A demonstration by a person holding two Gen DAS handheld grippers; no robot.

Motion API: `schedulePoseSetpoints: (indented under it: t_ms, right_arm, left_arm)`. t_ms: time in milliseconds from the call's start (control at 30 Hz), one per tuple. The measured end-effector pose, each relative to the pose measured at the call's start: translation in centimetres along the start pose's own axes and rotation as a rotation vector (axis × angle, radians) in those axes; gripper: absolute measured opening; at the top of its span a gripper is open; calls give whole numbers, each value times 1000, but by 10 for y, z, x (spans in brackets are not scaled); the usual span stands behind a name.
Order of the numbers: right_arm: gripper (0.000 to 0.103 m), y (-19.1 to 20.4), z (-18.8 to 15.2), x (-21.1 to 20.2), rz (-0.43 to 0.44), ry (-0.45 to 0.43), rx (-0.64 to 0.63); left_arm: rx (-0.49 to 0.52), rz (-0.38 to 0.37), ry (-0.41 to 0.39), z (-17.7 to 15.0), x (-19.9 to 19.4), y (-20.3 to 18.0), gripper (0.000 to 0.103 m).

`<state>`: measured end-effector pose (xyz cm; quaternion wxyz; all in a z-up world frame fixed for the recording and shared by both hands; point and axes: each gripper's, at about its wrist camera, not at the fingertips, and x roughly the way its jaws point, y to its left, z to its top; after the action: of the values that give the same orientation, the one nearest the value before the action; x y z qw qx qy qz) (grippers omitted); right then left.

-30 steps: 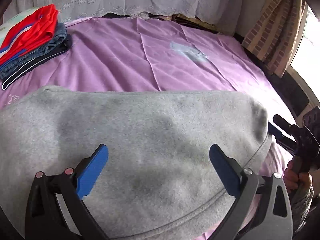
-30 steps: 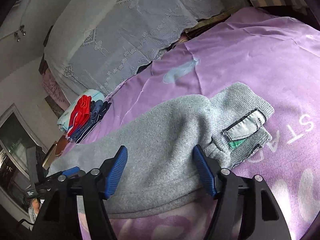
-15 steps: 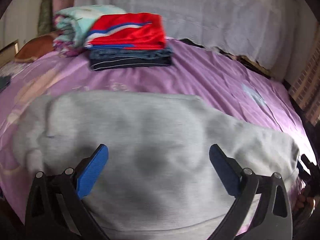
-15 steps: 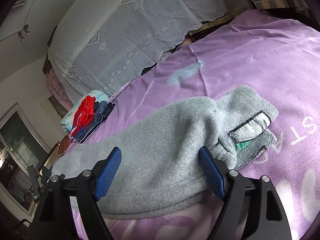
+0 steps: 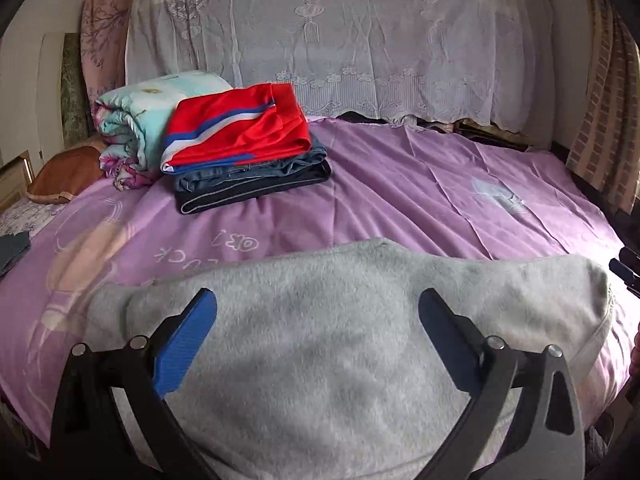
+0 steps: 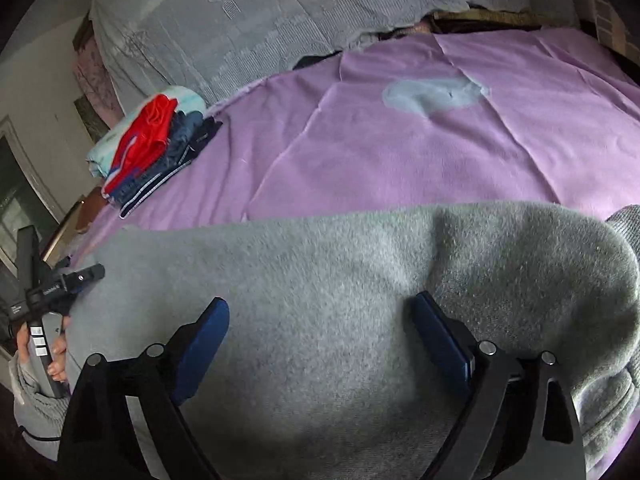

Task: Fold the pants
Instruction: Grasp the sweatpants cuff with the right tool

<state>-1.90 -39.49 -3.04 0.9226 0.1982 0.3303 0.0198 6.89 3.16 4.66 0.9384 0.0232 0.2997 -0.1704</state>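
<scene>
A big bed (image 5: 400, 184) has a purple sheet (image 6: 400, 152) on it. A white lace cloth (image 5: 340, 40) hangs over the wide bed end behind, and a brick-pattern curtain (image 5: 608, 120) hangs at the right, where daylight comes in.

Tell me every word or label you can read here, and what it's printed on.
"LUCK": white letters on the purple bedsheet, upside down and partly hidden by the grey pants.
"OK!": on the same sheet, also upside down.
Small label on the left tool: too blurred to read.

Purple bed (image 5: 400, 200) carries grey pants (image 5: 340, 340), folded stack (image 5: 248, 152).
</scene>
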Motion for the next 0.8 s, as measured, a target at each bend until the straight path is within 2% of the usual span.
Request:
schedulePoseSetpoints:
  t_ms: [33,67,100,133,167,233,300,333,367,400,433,467,500,533,633,667,700,800]
  right_arm:
    - [98,0,-2,2,-1,8,-4]
    - [97,0,-3,0,-3,2,-3]
    - [97,1,-5,-9,-21,-43,8]
    - [97,4,-8,-22,-47,-101,12]
    - [97,9,-13,-35,-47,-145,-2]
    - [98,16,-22,-50,-14,-163,-51]
    - [99,11,-33,-45,-37,-114,-77]
    - [99,3,-37,-33,-50,-63,-66]
    - [99,-5,-36,-27,-19,-18,-6]
    - [99,-9,-33,-35,4,-64,14]
    - [99,-11,-33,-36,4,-83,26]
    - [99,-13,-34,-35,3,-76,37]
    - [99,-12,-36,-39,1,-92,38]
    - [99,-11,-37,-48,-2,-127,38]
    - [99,-16,-42,-83,34,-210,67]
    - [99,-22,-43,-95,33,-227,88]
    - [99,-30,-43,-105,23,-236,111]
    - [96,-62,-48,-129,-5,-236,230]
  left_arm:
    - [-30,-22,51,4,16,3,99]
    - [-67,-51,135,5,40,10,99]
    - [-99,-52,227,2,66,16,99]
    - [-118,-55,284,-4,86,21,99]
    - [-119,-56,276,-3,87,21,99]
    - [-126,-33,274,-3,88,19,99]
    - [-99,-19,267,-6,88,14,99]
    - [-114,-26,261,-6,87,16,99]
    - [-141,-29,242,-6,81,17,98]
    - [-170,-26,212,-8,69,19,98]
    - [-192,-40,187,-11,54,18,99]
    - [-201,-86,170,-14,41,15,99]
    - [-186,-134,159,-17,32,9,99]
    - [-152,-146,150,-21,25,1,99]
    - [-16,32,196,-41,48,-20,99]
    - [24,75,179,-45,53,-26,99]
    - [31,95,176,-43,51,-29,99]
    - [-36,122,187,-40,43,-27,98]
